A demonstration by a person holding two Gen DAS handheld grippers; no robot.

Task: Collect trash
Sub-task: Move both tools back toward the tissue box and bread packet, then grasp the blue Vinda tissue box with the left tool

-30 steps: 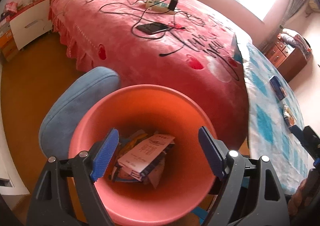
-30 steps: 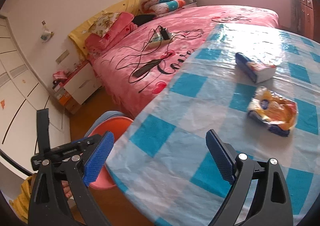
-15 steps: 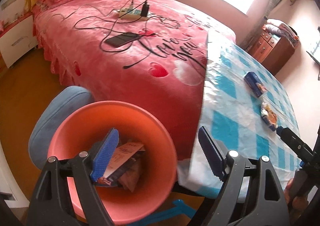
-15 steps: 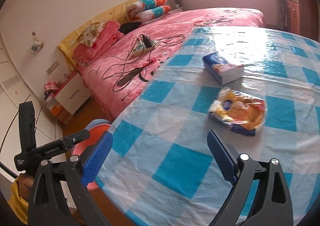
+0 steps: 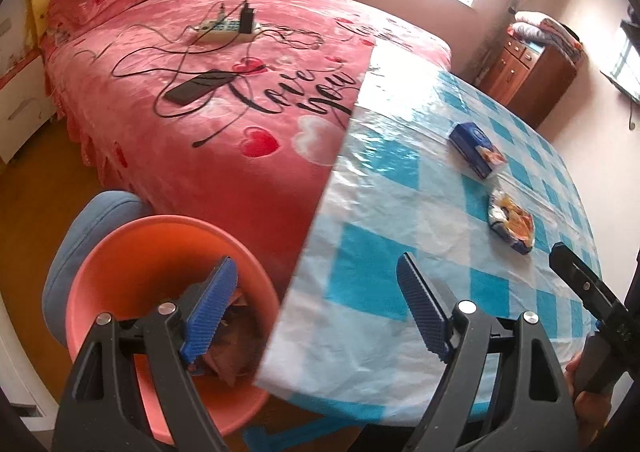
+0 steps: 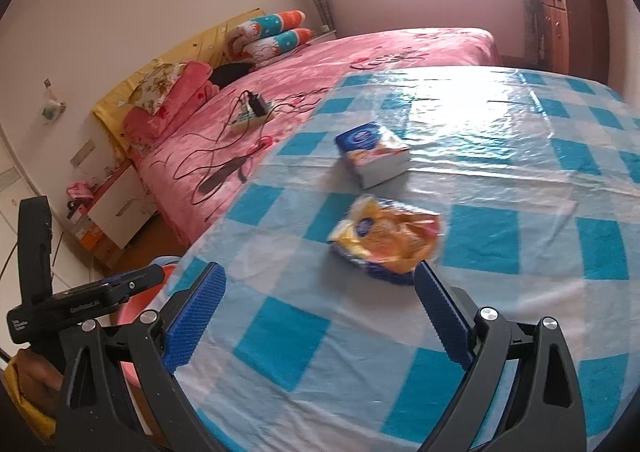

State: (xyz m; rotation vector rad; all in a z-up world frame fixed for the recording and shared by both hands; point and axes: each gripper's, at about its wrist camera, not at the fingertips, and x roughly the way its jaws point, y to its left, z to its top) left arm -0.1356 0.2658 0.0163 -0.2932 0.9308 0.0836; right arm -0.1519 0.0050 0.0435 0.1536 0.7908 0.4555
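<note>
Trash partly collected: crumpled paper packaging (image 5: 230, 348) lies in the round orange plastic bin (image 5: 120, 252) at 7 o'clock off the blue-checked tabletop (image 6: 500, 219). Left on the tabletop: crinkled yellow-and-blue wrapper (image 6: 386, 240) and, at its 12 o'clock, a blue-and-white tissue pack (image 6: 374, 153). Left tool (image 5: 316, 312) and right tool (image 6: 320, 316) gape wide, empty.

Glossy, wrinkled plastic tablecloth (image 6: 500, 155), blue-and-white check, strong glare. Crinkled shiny wrapper (image 6: 386, 238); smooth printed tissue pack (image 6: 374, 153). Smooth matt plastic bin (image 5: 132, 252), crumpled paper (image 5: 236, 356) inside. Plush fleece bedspread (image 5: 224, 147). Varnished wood cabinet (image 5: 528, 79). Ribbed blue pads (image 6: 196, 322), matt black plastic frames, bright metal rivets.
</note>
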